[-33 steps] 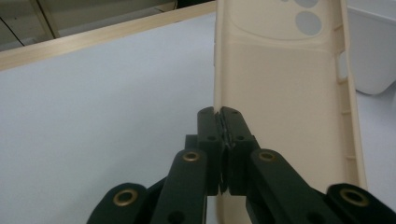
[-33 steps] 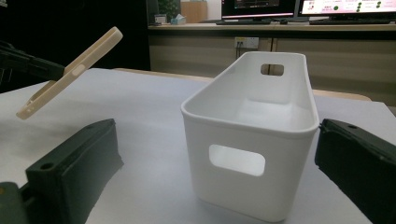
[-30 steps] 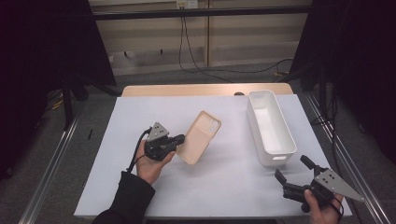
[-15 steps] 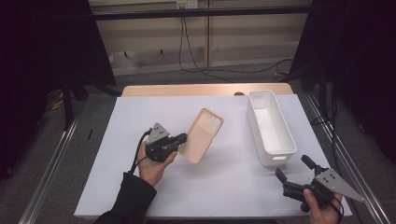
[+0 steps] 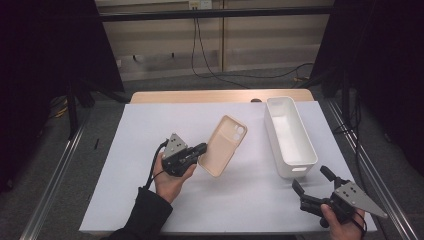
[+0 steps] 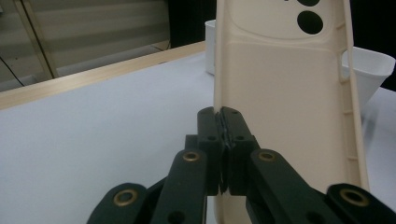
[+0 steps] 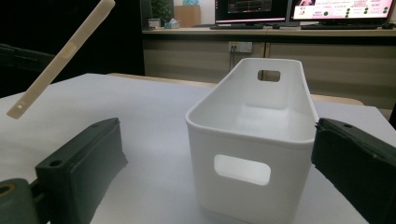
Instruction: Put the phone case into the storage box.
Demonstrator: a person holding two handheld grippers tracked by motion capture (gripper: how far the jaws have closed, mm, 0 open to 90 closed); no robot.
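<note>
A beige phone case [image 5: 224, 145] hangs tilted above the white table, hollow side up, camera holes at its far end. My left gripper [image 5: 201, 150] is shut on the case's near left rim; in the left gripper view the jaws [image 6: 223, 135] pinch that thin edge of the case [image 6: 285, 88]. My right gripper [image 5: 311, 181] rests near the table's front right corner, jaws wide open with nothing between them. An empty white bin [image 5: 289, 136] stands lengthwise at the right; the right gripper view looks at its near end [image 7: 252, 140], with the case [image 7: 60, 58] edge-on at upper left.
The white table cover [image 5: 150, 130] is bare around the case. A wooden strip [image 5: 200, 96] runs along the far edge. Metal rails [image 5: 55, 175] flank both sides, and cables lie on the floor beyond the table.
The left hand has tilted the phone case slightly more upright; its place on the table is nearly the same. The right gripper has not moved.
</note>
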